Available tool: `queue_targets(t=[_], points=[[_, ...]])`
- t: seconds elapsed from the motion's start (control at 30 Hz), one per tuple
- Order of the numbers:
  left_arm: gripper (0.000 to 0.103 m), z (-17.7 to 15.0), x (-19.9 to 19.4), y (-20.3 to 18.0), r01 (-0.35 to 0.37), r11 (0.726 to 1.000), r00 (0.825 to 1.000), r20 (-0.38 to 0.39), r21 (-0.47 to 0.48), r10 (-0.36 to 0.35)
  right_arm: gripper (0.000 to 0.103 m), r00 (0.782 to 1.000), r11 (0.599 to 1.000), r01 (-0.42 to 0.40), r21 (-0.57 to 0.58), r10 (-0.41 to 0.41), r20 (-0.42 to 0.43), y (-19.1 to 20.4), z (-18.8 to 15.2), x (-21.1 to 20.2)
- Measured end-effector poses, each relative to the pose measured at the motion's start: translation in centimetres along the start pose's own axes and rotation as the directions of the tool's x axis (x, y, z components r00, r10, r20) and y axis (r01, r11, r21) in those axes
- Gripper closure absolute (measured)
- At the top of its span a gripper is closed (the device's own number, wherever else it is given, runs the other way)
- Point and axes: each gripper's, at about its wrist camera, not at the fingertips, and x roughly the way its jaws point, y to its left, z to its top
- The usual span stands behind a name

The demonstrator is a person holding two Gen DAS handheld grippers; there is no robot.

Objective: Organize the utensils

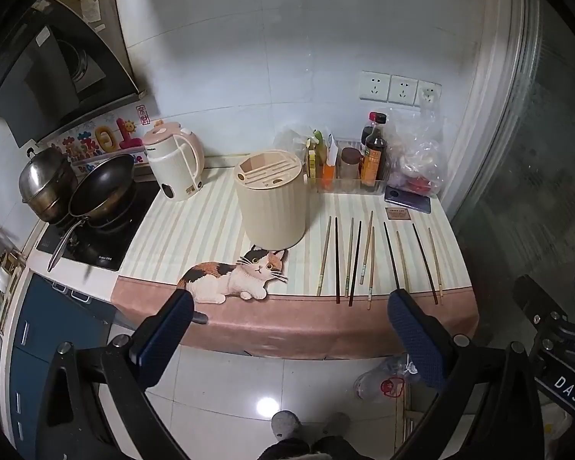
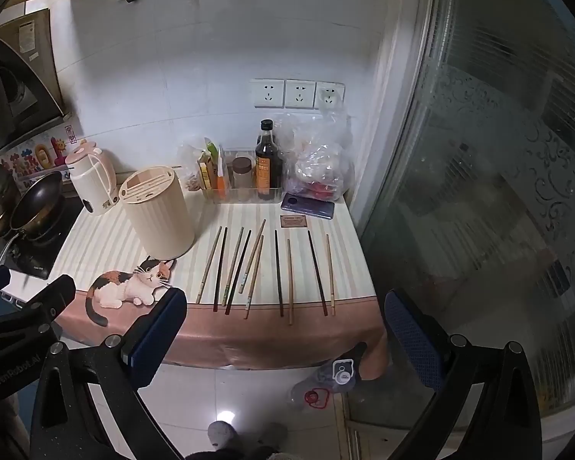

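Ten chopsticks (image 2: 249, 268) lie side by side near the counter's front edge, right of the slotted cream holder (image 2: 157, 214); none stowed yet. Left gripper (image 1: 291, 329) and right gripper (image 2: 283, 326) hover off that edge, jaws wide, empty. Risk: thin, close-packed sticks, so pads may pinch two, or roll one off the edge.

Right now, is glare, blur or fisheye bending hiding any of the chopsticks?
Left wrist view: chopsticks sharp and evenly lit; the only glare is a floor spot. Right wrist view: chopsticks equally clear; bending strongest at the frosted glass door near the edge.
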Motion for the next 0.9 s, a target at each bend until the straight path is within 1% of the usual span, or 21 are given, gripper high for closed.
queue_targets(t=[0.9], points=[[0.0,0.18,-0.79,0.61,-0.009,1.0,1.0,0.004,-0.003,0.009,0.0,1.0,1.0,-0.001,-0.008,0.001,0.008,0.54,-0.11,-0.48]])
